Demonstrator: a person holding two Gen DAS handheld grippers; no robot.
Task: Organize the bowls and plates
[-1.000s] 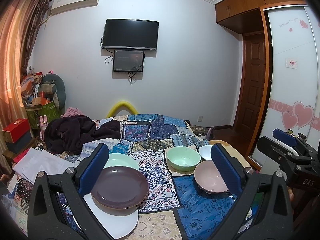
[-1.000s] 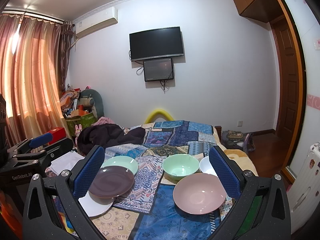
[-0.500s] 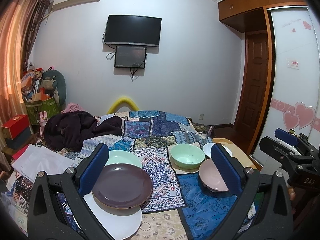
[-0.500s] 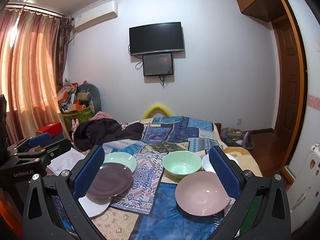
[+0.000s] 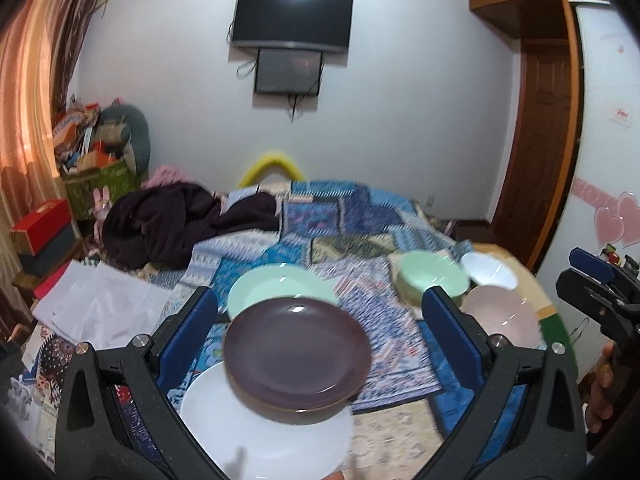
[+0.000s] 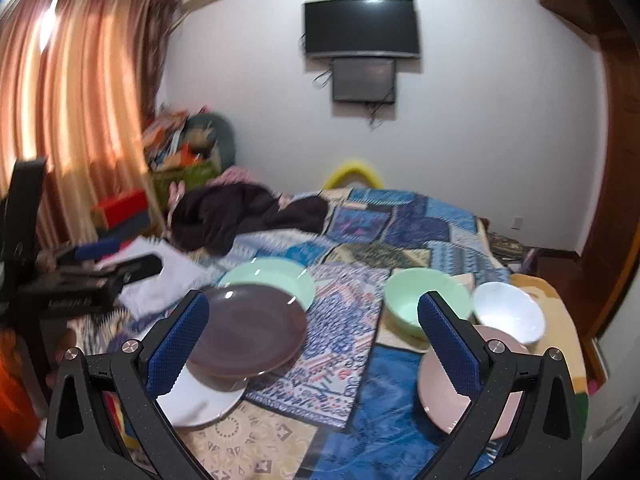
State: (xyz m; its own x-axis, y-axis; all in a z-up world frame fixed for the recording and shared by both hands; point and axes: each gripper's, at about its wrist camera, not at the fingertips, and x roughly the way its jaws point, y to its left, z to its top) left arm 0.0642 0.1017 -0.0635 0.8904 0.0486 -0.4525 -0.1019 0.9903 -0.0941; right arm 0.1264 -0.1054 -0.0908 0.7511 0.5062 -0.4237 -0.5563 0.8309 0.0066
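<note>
Since the earlier frames we have brought both grippers down and closer to the dishes, and the views now blur with that motion. Our left gripper (image 5: 320, 328) hangs over the plates with its blue pads spread wide and nothing between them; our right gripper (image 6: 312, 332) is likewise spread and empty, above the middle of the patchwork-quilted bed (image 6: 400, 216).

As we judge it, the sorting is barely begun. By the bed's near left edge the dark purple round plate (image 5: 297, 352) already rests on the large white flat plate (image 5: 256, 436), overlapping it rather than centred, and the pale green plate (image 5: 276, 286) lies just beyond, its near rim hidden behind the purple one. Toward the near right corner the mint green deep bowl (image 6: 416, 296) sits just beside the small white bowl (image 6: 508, 310), and the shallow pink bowl (image 6: 448, 396) lies in front of them. None of the bowls is nested yet.

We count three plates, one each of purple, white and green, and three bowls, one each of green, white and pink: six pieces. What remains is stacking the green plate with its fellows and nesting the bowls.
</note>
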